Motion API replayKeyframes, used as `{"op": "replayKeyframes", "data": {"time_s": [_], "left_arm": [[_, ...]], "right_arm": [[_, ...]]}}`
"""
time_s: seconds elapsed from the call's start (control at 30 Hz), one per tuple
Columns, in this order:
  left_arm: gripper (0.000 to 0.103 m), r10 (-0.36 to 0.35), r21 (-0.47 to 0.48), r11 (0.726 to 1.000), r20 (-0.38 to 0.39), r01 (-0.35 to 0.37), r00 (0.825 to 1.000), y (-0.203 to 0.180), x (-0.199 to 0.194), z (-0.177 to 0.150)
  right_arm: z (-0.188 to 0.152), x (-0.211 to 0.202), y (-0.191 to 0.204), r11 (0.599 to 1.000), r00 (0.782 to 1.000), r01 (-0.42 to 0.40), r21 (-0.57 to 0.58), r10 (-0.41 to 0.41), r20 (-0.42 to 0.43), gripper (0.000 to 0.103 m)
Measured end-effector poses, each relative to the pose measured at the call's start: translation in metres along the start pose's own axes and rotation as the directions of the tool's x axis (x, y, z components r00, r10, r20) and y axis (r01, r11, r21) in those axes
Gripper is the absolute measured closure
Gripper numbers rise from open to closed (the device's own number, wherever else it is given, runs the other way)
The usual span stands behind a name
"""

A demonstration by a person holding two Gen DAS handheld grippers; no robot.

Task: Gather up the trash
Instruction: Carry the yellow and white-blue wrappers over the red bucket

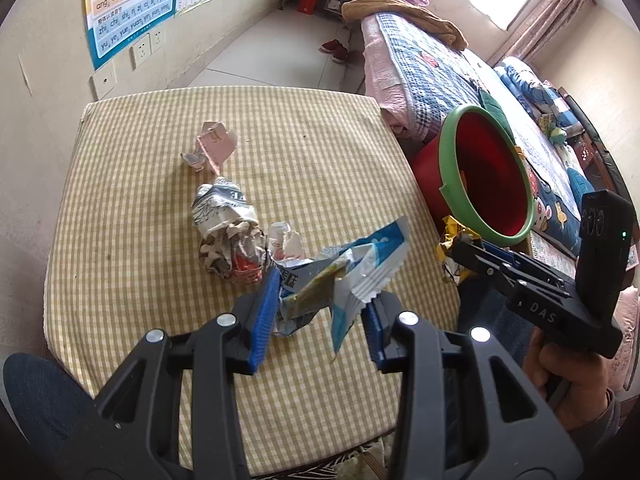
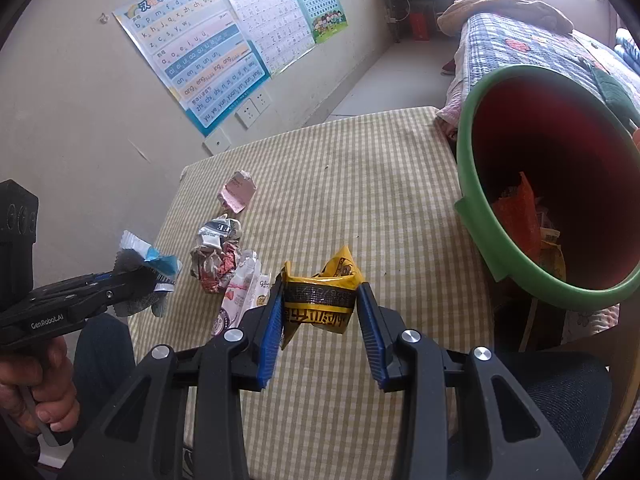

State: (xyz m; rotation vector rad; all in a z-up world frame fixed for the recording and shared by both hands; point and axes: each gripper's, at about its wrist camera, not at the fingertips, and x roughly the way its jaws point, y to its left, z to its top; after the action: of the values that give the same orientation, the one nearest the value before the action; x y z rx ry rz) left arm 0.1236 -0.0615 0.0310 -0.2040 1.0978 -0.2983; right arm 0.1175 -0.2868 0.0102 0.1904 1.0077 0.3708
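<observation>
1. Above the checked table [image 1: 120,184], I am carrying one piece of trash in each tool — the left gripper [image 1: 316,312] is clamping a blue-and-white wrapper [image 1: 352,272], the right gripper [image 2: 320,312] is pinching a yellow-and-black wrapper [image 2: 320,300]; both sets of pads are pressing into the foil.
2. I am holding both clear of the cloth, I judge, so neither drags the loose litter on the way to the bin.
3. The red bin [image 2: 472,216] with its green rim is standing off the table edge at about two o'clock from the right gripper, mouth tilted towards me — some orange and yellow scraps are already lying inside.
4. The blue-and-white wrapper is looking crumpled, with a crimped end sticking out past the pads; the yellow one is folded into a stiff band.
5. Still waiting on the table at about eleven o'clock from the left gripper: a crumpled newspaper wad [image 1: 228,236], a pink paper scrap [image 1: 214,146] beyond it, and a pale sachet [image 2: 240,292].
</observation>
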Motion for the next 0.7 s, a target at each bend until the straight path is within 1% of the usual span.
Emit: {"op": "replayKeyframes", "data": {"time_s": [0.13, 0.23, 0.43, 0.57, 0.7], "left_arm": [[0.066, -0.014, 0.05, 0.999, -0.011, 0.014, 1.0, -0.027, 0.011, 0.01], [0.066, -0.038, 0.072, 0.997, -0.011, 0.039, 0.999, -0.049, 0.022, 0.021], [0.066, -0.103, 0.07, 0.992, 0.009, 0.102, 0.995, -0.084, 0.042, 0.039], [0.066, -0.125, 0.077, 0.989, 0.003, 0.124, 0.992, -0.099, 0.057, 0.048], [0.066, -0.136, 0.081, 0.987, -0.016, 0.137, 0.991, -0.107, 0.071, 0.058]], "right_arm": [[0.006, -0.013, -0.023, 0.999, 0.999, 0.008, 0.036, -0.009, 0.035, 0.067], [0.011, -0.024, -0.041, 0.998, 0.999, 0.024, 0.055, -0.027, 0.047, 0.067], [0.026, -0.046, -0.073, 0.996, 0.995, 0.084, 0.039, -0.086, 0.052, 0.067], [0.035, -0.057, -0.091, 0.992, 0.991, 0.116, 0.039, -0.118, 0.061, 0.067], [0.04, -0.058, -0.104, 0.99, 0.989, 0.131, 0.051, -0.135, 0.063, 0.067]]}}
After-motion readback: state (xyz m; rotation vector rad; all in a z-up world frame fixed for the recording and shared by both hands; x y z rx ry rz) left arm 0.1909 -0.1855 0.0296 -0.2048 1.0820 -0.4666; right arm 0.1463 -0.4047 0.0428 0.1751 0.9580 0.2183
